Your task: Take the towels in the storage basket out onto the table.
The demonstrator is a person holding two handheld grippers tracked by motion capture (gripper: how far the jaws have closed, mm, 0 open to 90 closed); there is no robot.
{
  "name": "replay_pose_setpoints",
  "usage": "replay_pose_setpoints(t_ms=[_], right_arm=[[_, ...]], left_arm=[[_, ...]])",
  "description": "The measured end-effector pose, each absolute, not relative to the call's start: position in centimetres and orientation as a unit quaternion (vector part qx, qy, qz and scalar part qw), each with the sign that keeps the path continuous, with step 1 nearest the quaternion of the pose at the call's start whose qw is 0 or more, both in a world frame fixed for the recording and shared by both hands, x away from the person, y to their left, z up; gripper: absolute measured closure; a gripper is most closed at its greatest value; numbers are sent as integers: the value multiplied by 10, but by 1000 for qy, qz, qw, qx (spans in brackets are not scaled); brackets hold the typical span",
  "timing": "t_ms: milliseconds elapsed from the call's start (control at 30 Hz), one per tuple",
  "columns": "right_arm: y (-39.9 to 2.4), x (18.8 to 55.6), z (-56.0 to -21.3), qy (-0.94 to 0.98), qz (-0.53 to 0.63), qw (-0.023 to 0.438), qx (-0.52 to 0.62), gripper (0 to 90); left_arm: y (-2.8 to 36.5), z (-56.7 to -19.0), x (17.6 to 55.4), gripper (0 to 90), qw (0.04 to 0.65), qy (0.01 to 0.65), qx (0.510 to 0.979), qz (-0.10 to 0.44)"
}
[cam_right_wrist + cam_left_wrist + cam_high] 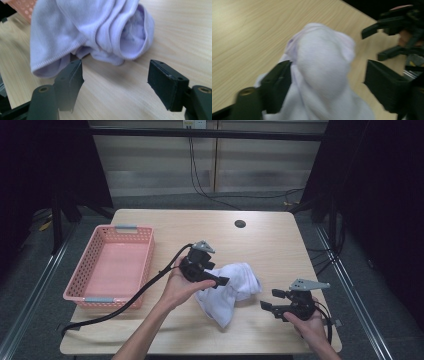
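A: Nearest the person, the right gripper hovers with jaws apart over bare worktop, nothing between them, pointing at the white cloth.

B: That cloth sits crumpled mid-worktop. The left gripper is at it, jaws spread around a bunched fold, not pinching.

A: Soft, light and floppy, I'd say. Best taken by a hemmed edge.

B: Beyond, far left, the pink basket waits.
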State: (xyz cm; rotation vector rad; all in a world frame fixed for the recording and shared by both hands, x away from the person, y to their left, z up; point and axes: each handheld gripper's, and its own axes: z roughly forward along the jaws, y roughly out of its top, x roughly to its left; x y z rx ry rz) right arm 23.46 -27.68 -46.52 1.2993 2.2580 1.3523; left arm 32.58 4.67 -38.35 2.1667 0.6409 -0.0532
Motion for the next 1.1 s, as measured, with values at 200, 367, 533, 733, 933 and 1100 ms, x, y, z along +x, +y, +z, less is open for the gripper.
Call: replay_pose_setpoints(t_ms=[200,367,533,733,933,1100], right_arm=[[-268,245,-453,777,460,107,417,538],[-257,262,-446,788,453,118,400,703],[-240,283,-456,799,440,114,394,742],[-234,298,-473,794,443,91,406,585],[-223,298,-477,808,446,65,380,611],[-226,297,-473,796,459,78,386,820]], left_arm=[[67,-381,281,508,425,247,871,-7],[87,-400,265,650,429,251,868,-17],[84,-438,272,614,438,272,857,-26],[58,-445,287,368,452,280,847,-19],[37,-461,305,444,421,293,858,15],[54,-462,310,769,445,305,842,5]])
